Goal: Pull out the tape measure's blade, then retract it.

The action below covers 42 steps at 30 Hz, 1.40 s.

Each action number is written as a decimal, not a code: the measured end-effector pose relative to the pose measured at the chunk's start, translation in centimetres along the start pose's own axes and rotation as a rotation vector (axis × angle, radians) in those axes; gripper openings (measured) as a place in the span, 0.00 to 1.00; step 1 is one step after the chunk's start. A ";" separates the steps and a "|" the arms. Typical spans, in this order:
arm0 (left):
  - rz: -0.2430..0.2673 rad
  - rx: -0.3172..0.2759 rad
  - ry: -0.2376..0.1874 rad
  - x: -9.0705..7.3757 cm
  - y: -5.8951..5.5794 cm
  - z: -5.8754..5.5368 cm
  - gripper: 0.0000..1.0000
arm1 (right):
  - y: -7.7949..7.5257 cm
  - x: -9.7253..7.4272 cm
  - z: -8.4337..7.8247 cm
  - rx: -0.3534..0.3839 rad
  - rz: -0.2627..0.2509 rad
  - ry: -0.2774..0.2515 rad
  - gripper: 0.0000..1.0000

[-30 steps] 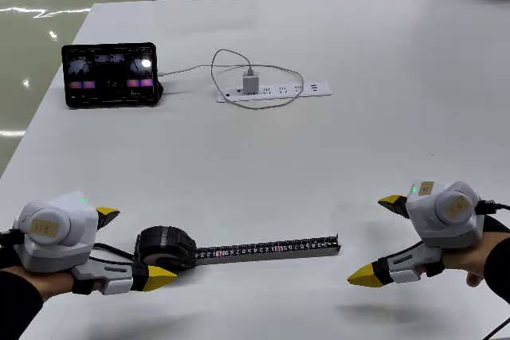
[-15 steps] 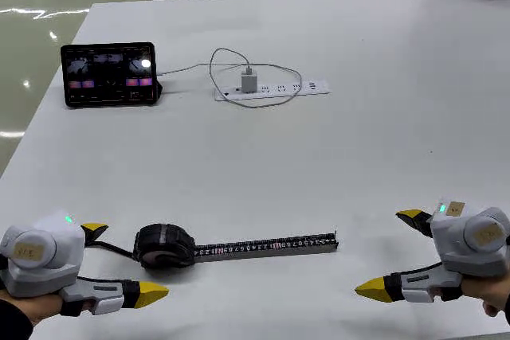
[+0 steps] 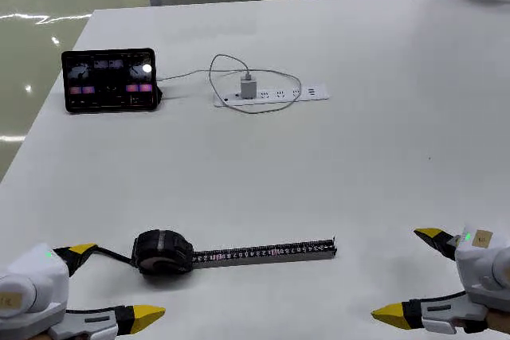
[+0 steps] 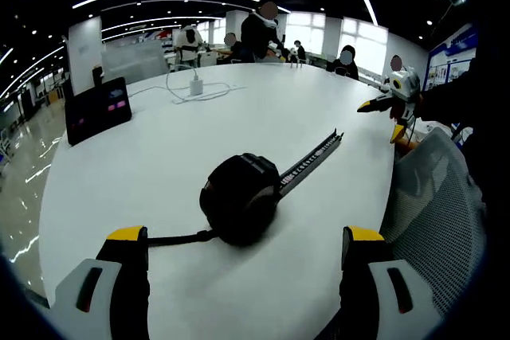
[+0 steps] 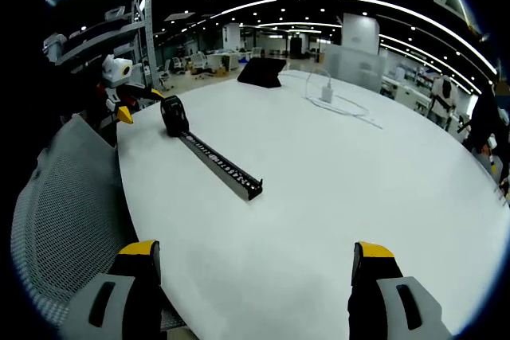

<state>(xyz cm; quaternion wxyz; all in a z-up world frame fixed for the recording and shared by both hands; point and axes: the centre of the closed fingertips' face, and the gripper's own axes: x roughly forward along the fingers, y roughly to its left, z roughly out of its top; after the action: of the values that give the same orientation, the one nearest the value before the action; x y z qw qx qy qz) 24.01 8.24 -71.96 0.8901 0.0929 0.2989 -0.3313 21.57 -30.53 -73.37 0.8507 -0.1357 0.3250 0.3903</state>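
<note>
— Where's the tape measure (image 3: 163, 252)?
— Lying near the white table's (image 3: 319, 165) front edge, with its blade (image 3: 267, 252) drawn out rightward.
— And the grippers?
— The left gripper (image 3: 115, 280) is just left of the case and the right gripper (image 3: 408, 273) is well past the blade's tip. Both are spread wide, touching neither.

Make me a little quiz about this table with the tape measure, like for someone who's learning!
1. True or false: the blade sticks out of the tape measure.
2. The left tool and the right tool are: A open, B shut on the blade, C shut on a cup.
3. Fill in: in the head view, the tablet stands to the ___ of the power strip.
Key: 1 true; 2 A; 3 left.
</note>
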 end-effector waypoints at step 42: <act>0.043 -0.014 0.082 -1.7 2.4 -2.6 0.99 | 0.5 -2.5 -2.4 0.067 -0.039 0.011 0.99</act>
<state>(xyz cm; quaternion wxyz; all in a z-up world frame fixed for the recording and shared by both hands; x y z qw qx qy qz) 23.36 11.94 -73.09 0.8846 0.1067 0.3355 -0.3059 18.94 -32.77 -73.49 0.8602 -0.1155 0.3402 0.3619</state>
